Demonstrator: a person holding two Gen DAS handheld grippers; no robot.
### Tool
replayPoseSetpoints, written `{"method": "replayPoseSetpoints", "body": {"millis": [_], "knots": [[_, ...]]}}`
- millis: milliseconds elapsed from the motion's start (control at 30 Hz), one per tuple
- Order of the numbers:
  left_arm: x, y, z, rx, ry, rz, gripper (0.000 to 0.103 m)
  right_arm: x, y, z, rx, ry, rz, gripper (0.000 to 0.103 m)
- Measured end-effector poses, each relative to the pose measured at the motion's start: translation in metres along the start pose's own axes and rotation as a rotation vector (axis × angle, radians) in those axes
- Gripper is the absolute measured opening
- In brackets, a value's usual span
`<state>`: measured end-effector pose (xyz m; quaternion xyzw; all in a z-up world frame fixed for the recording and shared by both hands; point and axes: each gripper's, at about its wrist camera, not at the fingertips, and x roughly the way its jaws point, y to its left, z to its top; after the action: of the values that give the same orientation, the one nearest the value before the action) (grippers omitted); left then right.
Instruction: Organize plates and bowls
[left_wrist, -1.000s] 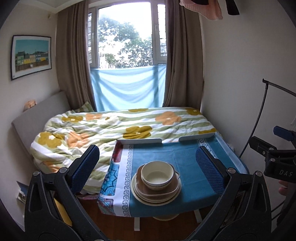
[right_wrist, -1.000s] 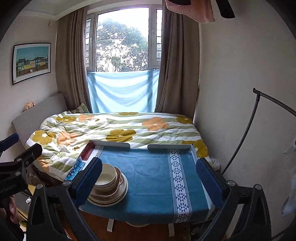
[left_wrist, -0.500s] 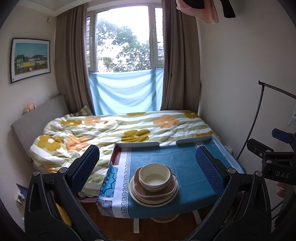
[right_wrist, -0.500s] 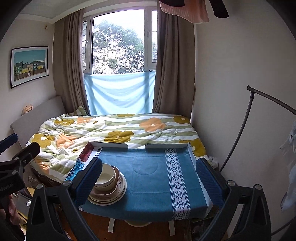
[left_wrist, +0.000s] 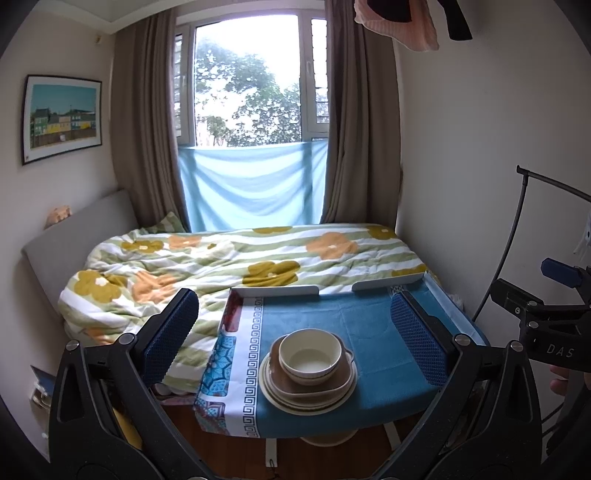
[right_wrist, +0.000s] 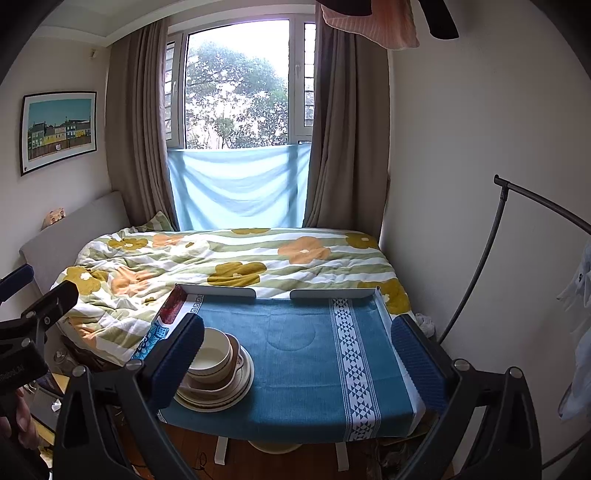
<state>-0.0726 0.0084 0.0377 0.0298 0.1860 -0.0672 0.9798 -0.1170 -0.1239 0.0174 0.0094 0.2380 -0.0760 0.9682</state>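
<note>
Left wrist view: compared with the pictures from a second ago, the camera has tilted slightly up and drawn back a little, so the stack of dishes sits lower and a touch further right in the picture. The stack itself has not changed. For the task, this means the crockery already stands gathered in one pile; the scene fits either a pile just finished or one about to be taken apart.

The left gripper (left_wrist: 293, 334) has its two black fingers, each with a dimpled blue rubber pad, spread wide and holding nothing. Between them, near the front left of the small bench (left_wrist: 376, 325) covered by a teal woven cloth with a white key-pattern border, stands the pile: a round cream ceramic bowl (left_wrist: 309, 356) with a smooth glossy inside, nested in a brown, rounded-square dish (left_wrist: 334, 386), on several flat cream round plates (left_wrist: 291, 402) with thin rims. Behind the bench lies a bed with a soft quilt (left_wrist: 229, 258) striped green and white with orange and mustard flowers. The right gripper's black frame shows at the right edge.

Right wrist view: the framing has shifted only slightly. The right gripper (right_wrist: 295, 343) also has its blue-padded fingers spread apart and empty. The same pile sits at the bench's front left, partly hidden behind the left finger; the rest of the teal cloth (right_wrist: 295, 354), with a white band of blue triangles, lies flat.
</note>
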Motion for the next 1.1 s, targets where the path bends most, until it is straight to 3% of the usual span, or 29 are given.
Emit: {"method": "replayPoseSetpoints", "body": {"millis": [933,1100], "knots": [[0.01,0.01,0.0,0.004,0.008,0.014,0.103,0.007,0.0,0.007,-0.001,0.007,-0.01,0.101],[0.015,0.009,0.0,0.021,0.014,0.047,0.103,0.009,-0.001,0.007,-0.003,0.012,-0.014,0.101]]}}
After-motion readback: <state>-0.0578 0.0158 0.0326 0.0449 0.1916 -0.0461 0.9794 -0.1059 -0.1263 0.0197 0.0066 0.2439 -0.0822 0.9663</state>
